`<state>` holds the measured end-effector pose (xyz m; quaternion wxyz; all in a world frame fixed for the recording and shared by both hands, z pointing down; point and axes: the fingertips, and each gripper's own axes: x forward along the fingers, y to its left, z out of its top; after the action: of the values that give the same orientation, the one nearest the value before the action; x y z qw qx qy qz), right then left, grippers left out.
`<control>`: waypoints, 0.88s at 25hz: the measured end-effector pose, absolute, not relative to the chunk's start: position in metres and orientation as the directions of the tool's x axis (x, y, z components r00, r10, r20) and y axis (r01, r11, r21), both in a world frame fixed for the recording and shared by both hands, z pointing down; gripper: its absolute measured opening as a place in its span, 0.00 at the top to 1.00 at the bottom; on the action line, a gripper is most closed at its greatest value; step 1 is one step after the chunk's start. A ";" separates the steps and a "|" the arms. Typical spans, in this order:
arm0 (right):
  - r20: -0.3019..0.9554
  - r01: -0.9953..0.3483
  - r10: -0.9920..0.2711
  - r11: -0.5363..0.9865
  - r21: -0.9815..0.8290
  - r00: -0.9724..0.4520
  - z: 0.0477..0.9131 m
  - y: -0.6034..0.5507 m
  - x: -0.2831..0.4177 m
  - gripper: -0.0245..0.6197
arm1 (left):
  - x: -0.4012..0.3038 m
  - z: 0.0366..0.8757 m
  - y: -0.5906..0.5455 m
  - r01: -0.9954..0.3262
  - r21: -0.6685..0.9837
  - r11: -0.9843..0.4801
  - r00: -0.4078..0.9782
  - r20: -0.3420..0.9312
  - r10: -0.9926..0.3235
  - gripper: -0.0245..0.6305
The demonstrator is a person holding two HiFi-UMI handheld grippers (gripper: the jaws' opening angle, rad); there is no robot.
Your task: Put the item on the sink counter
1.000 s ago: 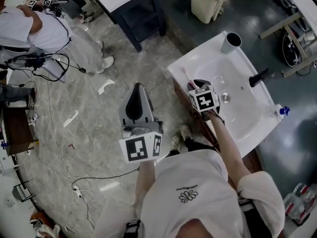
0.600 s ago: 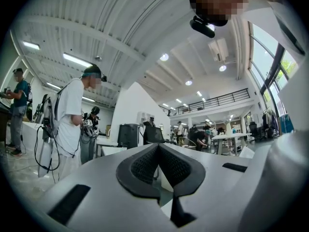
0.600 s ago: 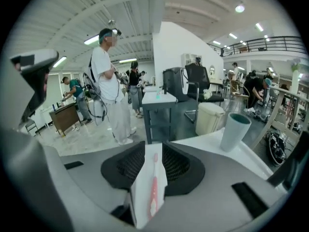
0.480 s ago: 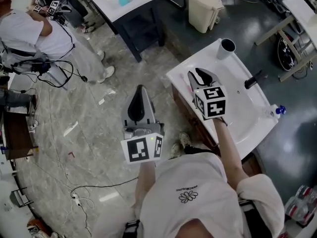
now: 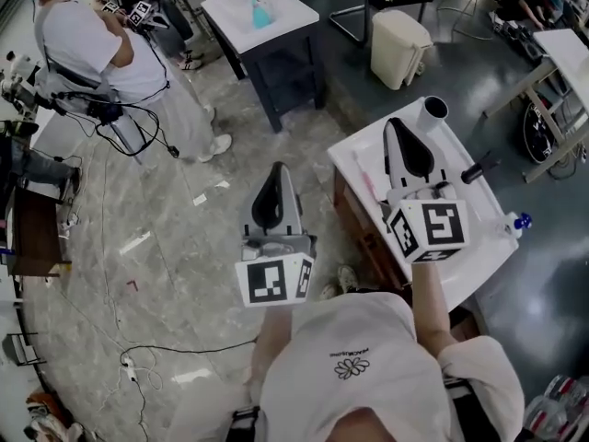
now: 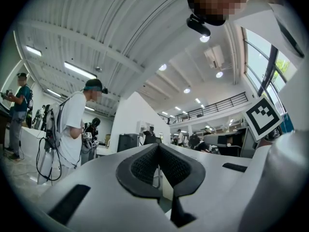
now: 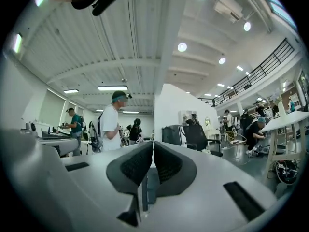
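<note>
A dark side table carries a teal bottle. A cream waste bin stands to its right, a white-shirted person to its left.

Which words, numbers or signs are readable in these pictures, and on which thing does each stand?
None can be read for sure.
Shirt: small print above a flower logo, too small to read.
Marker cubes on the left gripper and right gripper: square patterns only, no letters.
</note>
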<state>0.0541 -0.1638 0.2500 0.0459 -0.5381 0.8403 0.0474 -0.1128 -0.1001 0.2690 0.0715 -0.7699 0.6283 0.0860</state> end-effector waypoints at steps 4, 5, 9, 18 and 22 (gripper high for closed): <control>-0.215 -0.918 -0.893 0.393 0.055 -0.396 0.236 -0.140 0.048 0.95 | -0.122 0.258 -0.086 -0.982 -0.015 -0.190 0.188 -0.246 -0.951 0.94; -0.227 -0.920 -0.892 0.389 0.056 -0.391 0.235 -0.136 0.046 0.95 | -0.124 0.256 -0.083 -0.982 -0.016 -0.187 0.185 -0.250 -0.950 0.94; -0.244 -0.923 -0.891 0.377 0.070 -0.383 0.241 -0.121 0.043 0.95 | -0.128 0.250 -0.076 -0.984 -0.024 -0.178 0.177 -0.267 -0.947 0.94; -0.218 -0.921 -0.895 0.381 0.085 -0.390 0.253 -0.113 0.036 0.95 | -0.133 0.249 -0.078 -0.986 -0.012 -0.166 0.163 -0.257 -0.952 0.94; -0.214 -0.921 -0.895 0.381 0.087 -0.390 0.253 -0.115 0.036 0.95 | -0.134 0.249 -0.080 -0.986 -0.010 -0.165 0.162 -0.255 -0.953 0.94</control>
<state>0.0362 -0.1154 0.2529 0.0658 -0.5481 0.8282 0.0962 -0.1336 -0.0804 0.2492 0.0870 -0.7574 0.6402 0.0948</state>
